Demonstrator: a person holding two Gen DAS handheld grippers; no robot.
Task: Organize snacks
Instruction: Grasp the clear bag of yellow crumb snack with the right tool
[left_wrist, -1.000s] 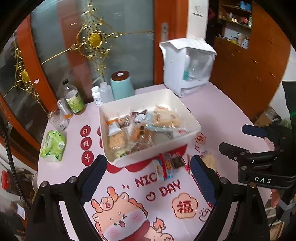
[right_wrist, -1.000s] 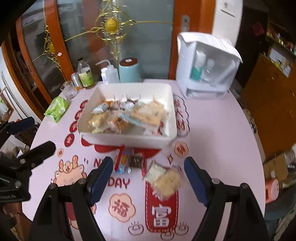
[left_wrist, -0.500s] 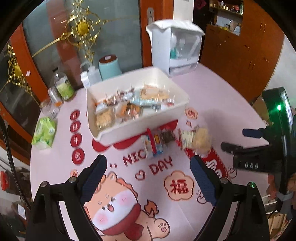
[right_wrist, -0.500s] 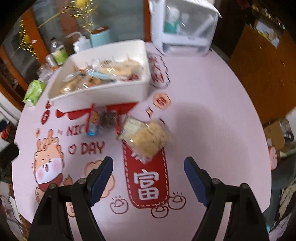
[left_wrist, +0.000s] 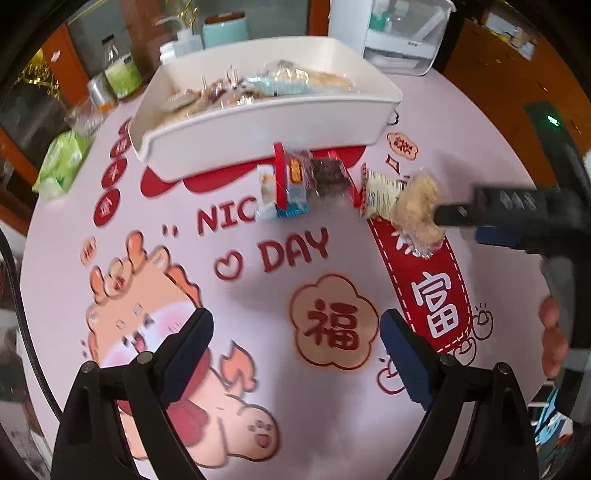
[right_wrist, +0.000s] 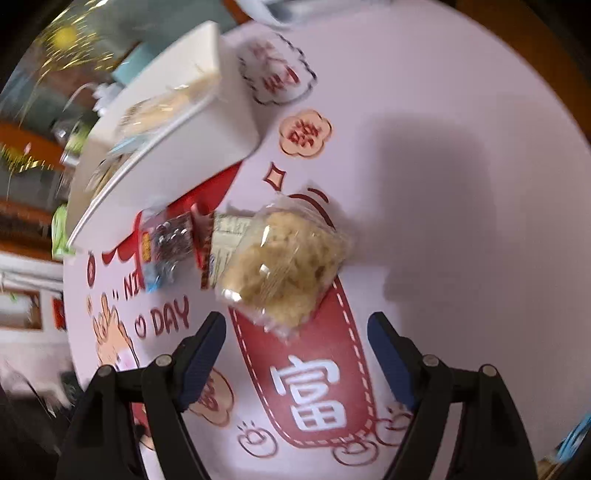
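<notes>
two loose snack packets (left_wrist: 406, 201) beside one bin (left_wrist: 266, 136)

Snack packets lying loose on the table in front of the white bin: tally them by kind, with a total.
Puffed rice cake packet: 1
Dark chocolate-coloured packet: 1
Small white and blue packet: 1
Total: 3, all outside the white bin.

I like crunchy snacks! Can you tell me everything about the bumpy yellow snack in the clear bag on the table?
The bumpy yellow snack is a pale, crumbly-looking block sealed in a clear, crinkly plastic wrapper with a printed white label at one end. It lies flat on the pink tablecloth, partly over a red banner print, outside the white bin. Its label end lies against a red-edged dark snack packet. The right gripper hangs open just short of it, touching nothing.
</notes>
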